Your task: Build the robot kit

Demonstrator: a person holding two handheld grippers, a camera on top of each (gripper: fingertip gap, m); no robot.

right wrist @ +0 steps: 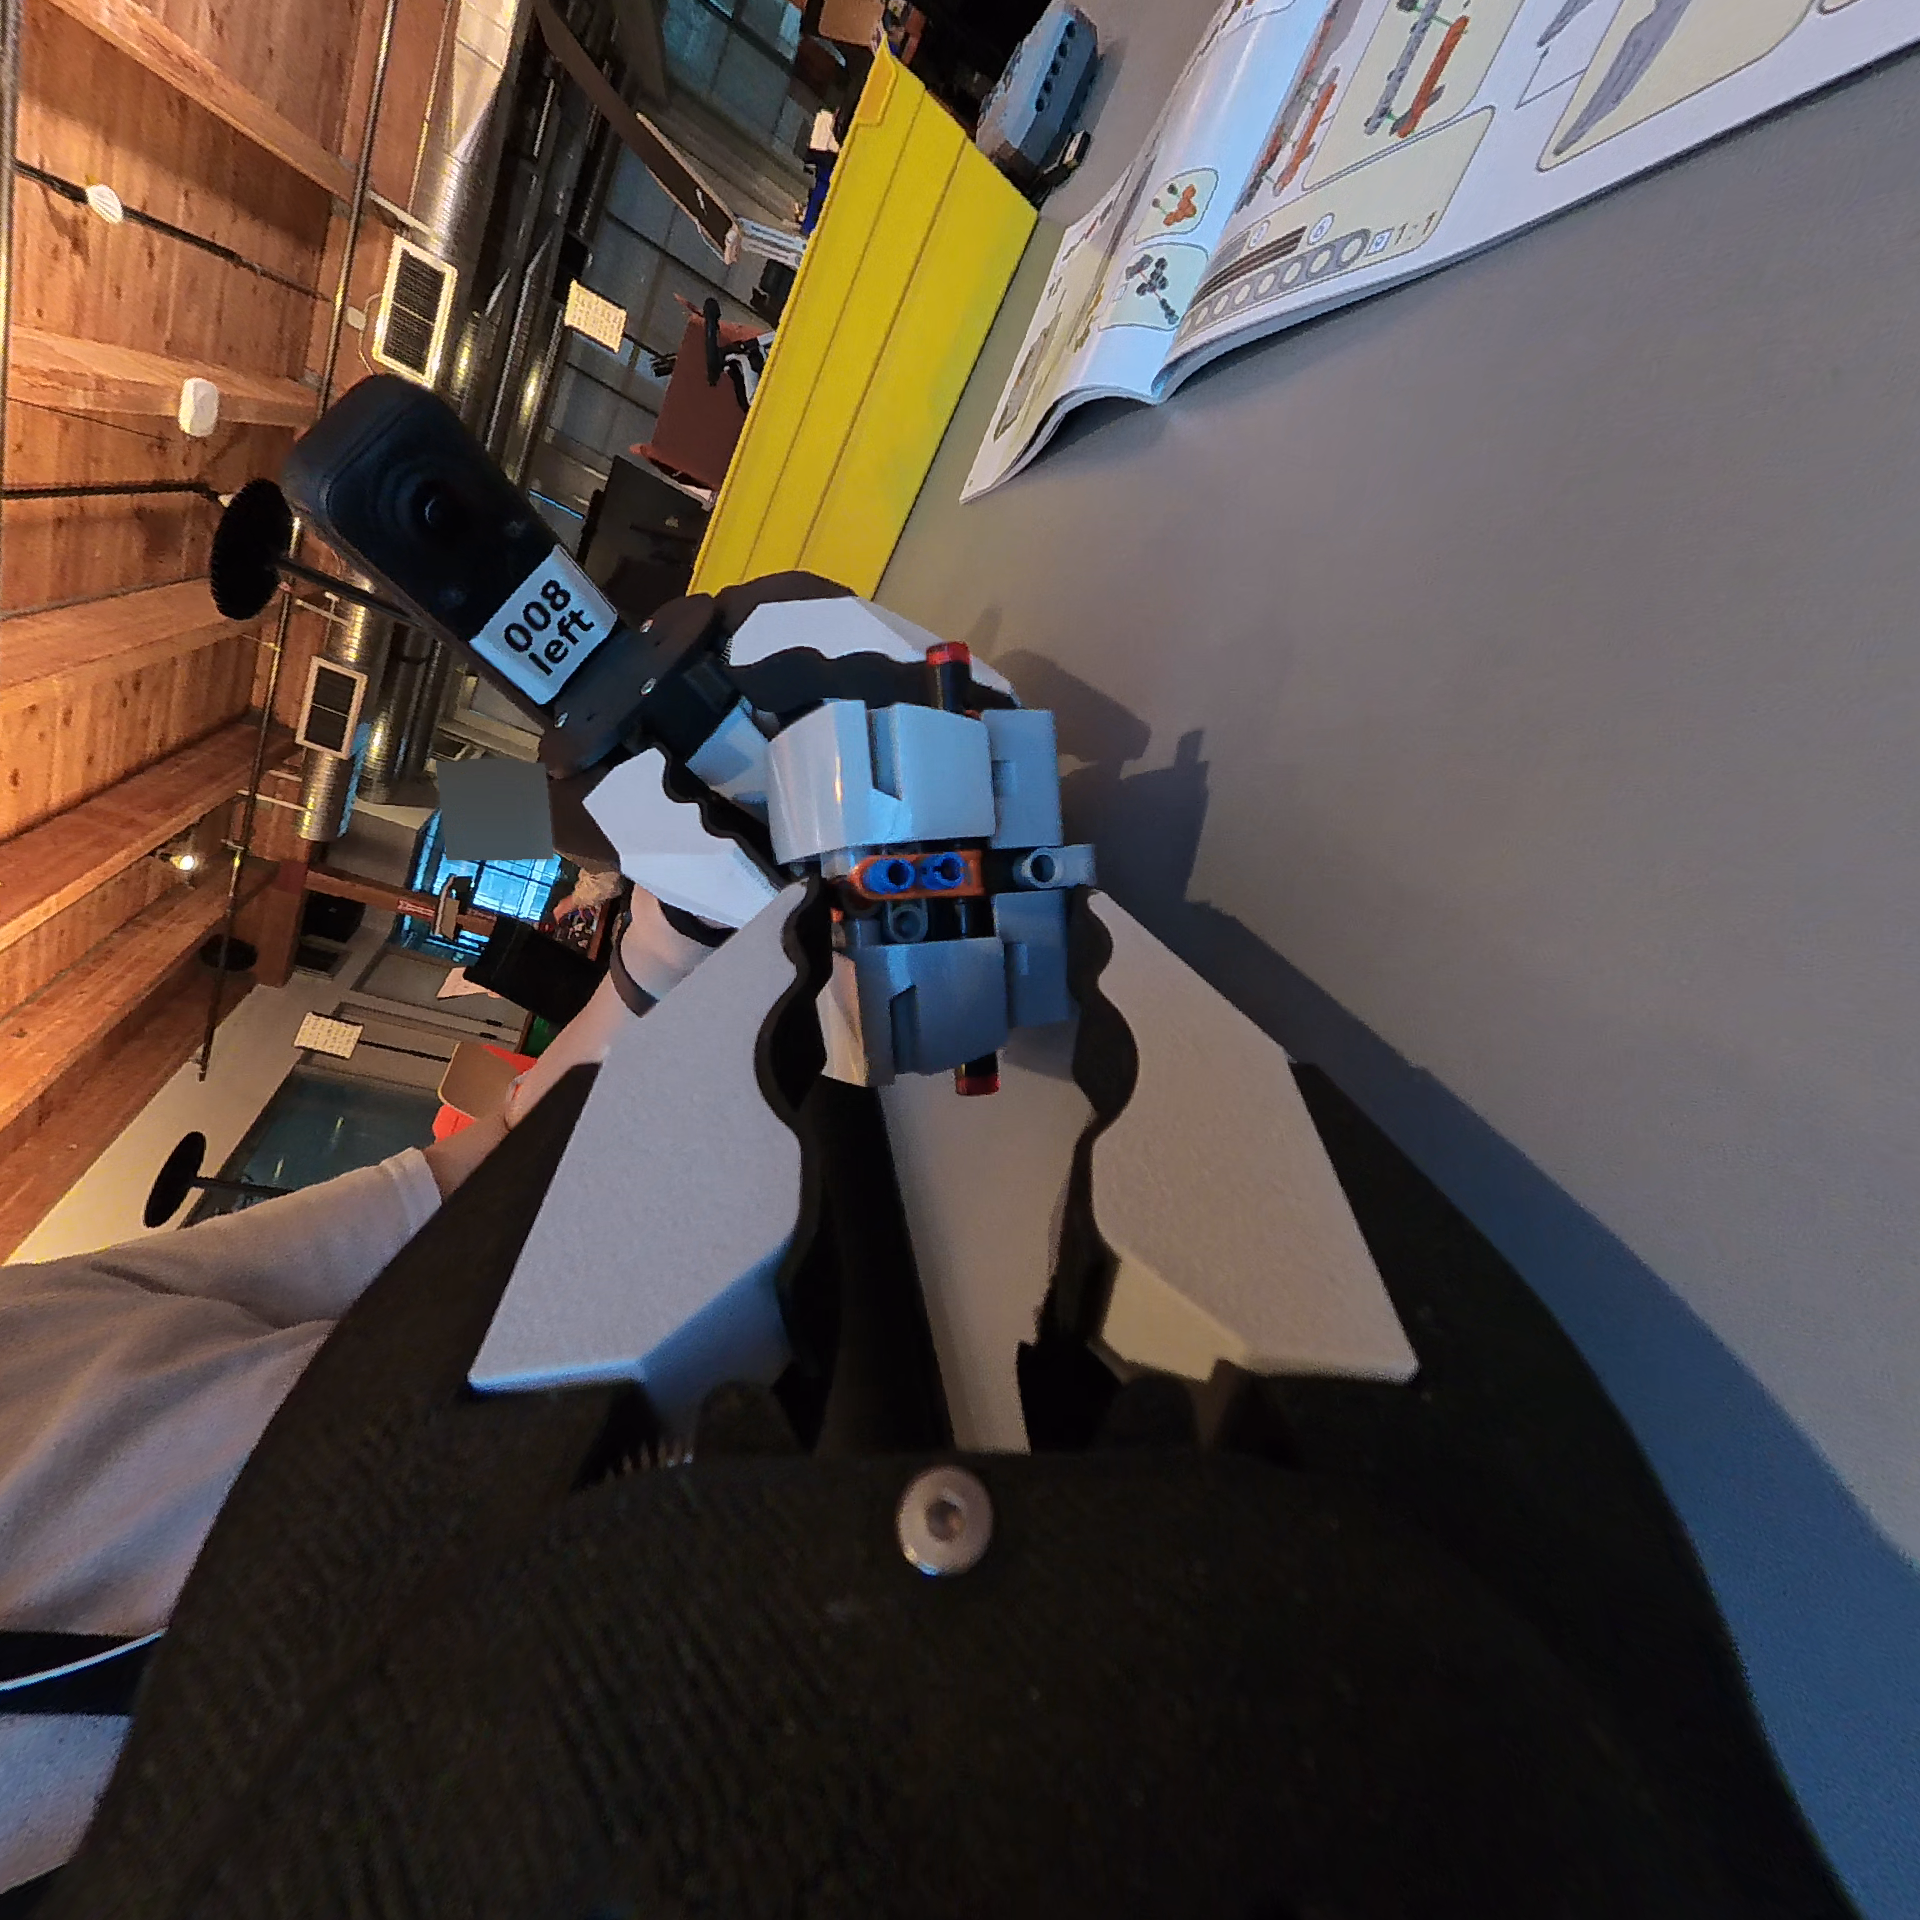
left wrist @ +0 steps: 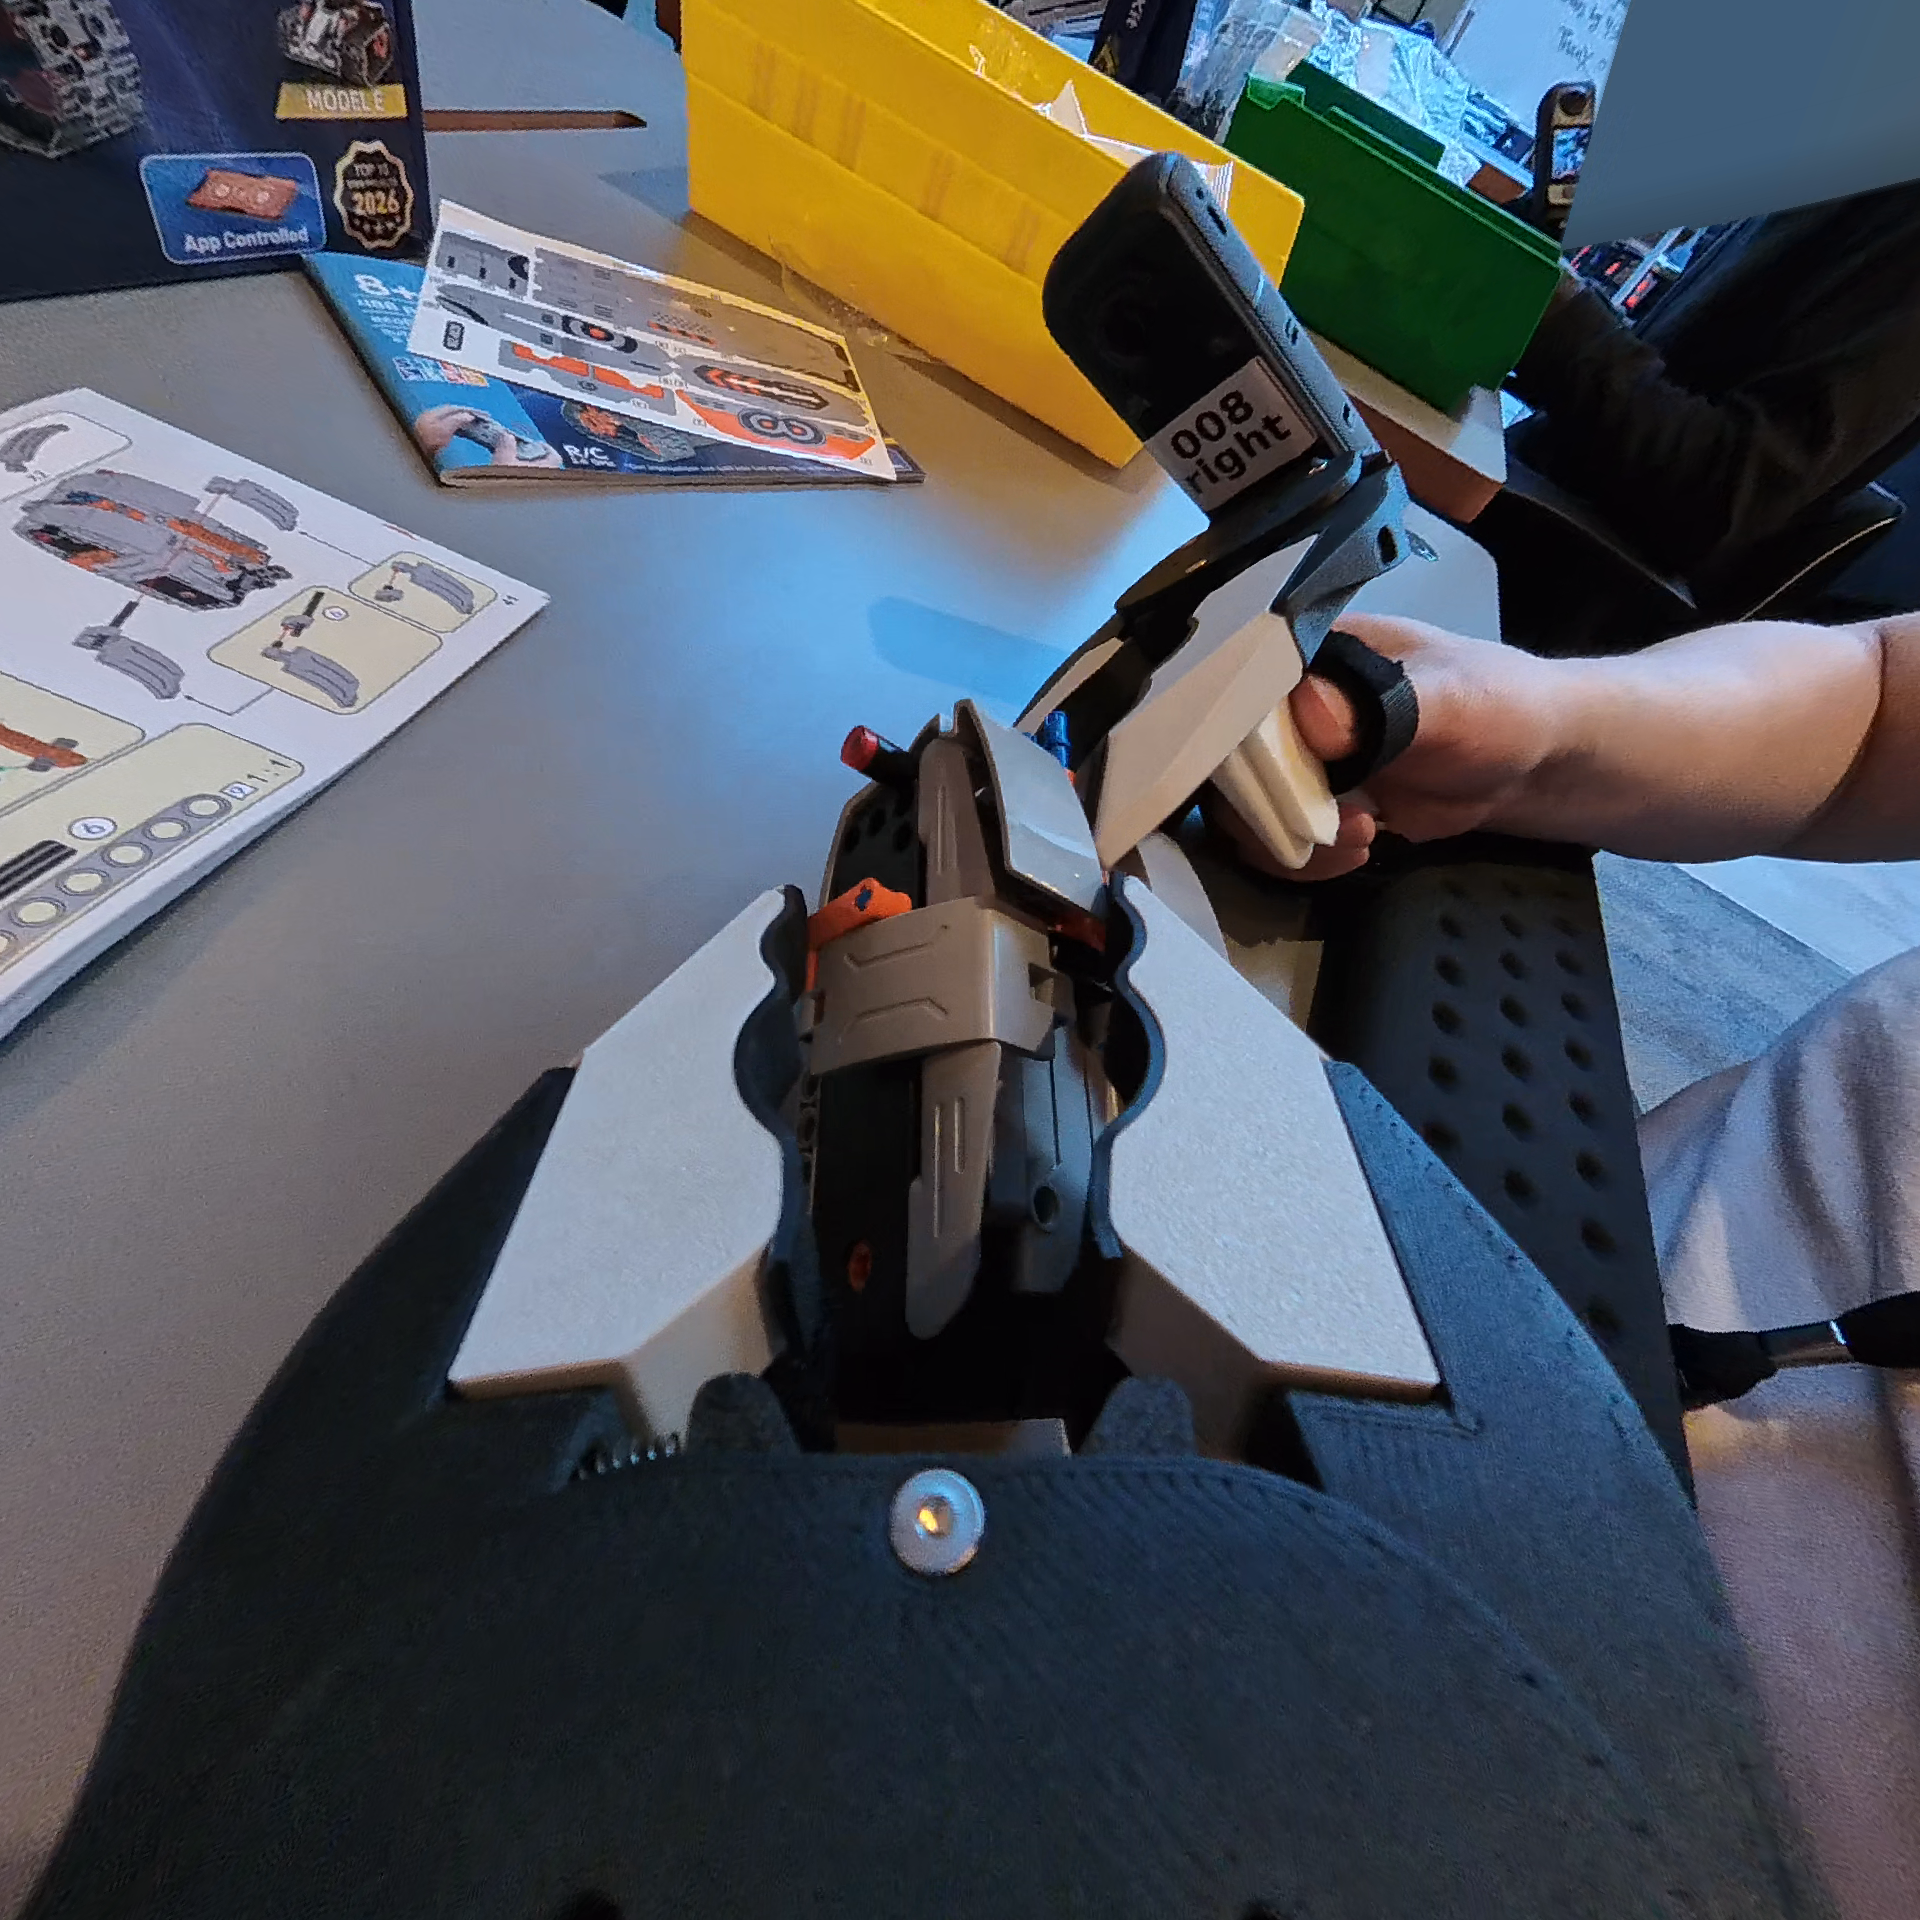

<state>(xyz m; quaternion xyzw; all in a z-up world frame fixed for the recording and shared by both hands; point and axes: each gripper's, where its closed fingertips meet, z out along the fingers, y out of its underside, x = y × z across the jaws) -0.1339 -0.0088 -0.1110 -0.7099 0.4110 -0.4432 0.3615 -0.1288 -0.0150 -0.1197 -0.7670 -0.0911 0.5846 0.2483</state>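
Grey, black and orange snap-together brick model (left wrist: 935, 1049), held above the grey table (left wrist: 644, 665), clamped in the left gripper (left wrist: 951, 997), far end seemingly pinched by the right gripper (right wrist: 951, 977); light, rigid, fragile at joints, best gripped on flat grey panels.

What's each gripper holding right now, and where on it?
Both hold one grey brick-built model. The left gripper clamps its long sides around the middle. The right gripper grips one end, by the blue pins.
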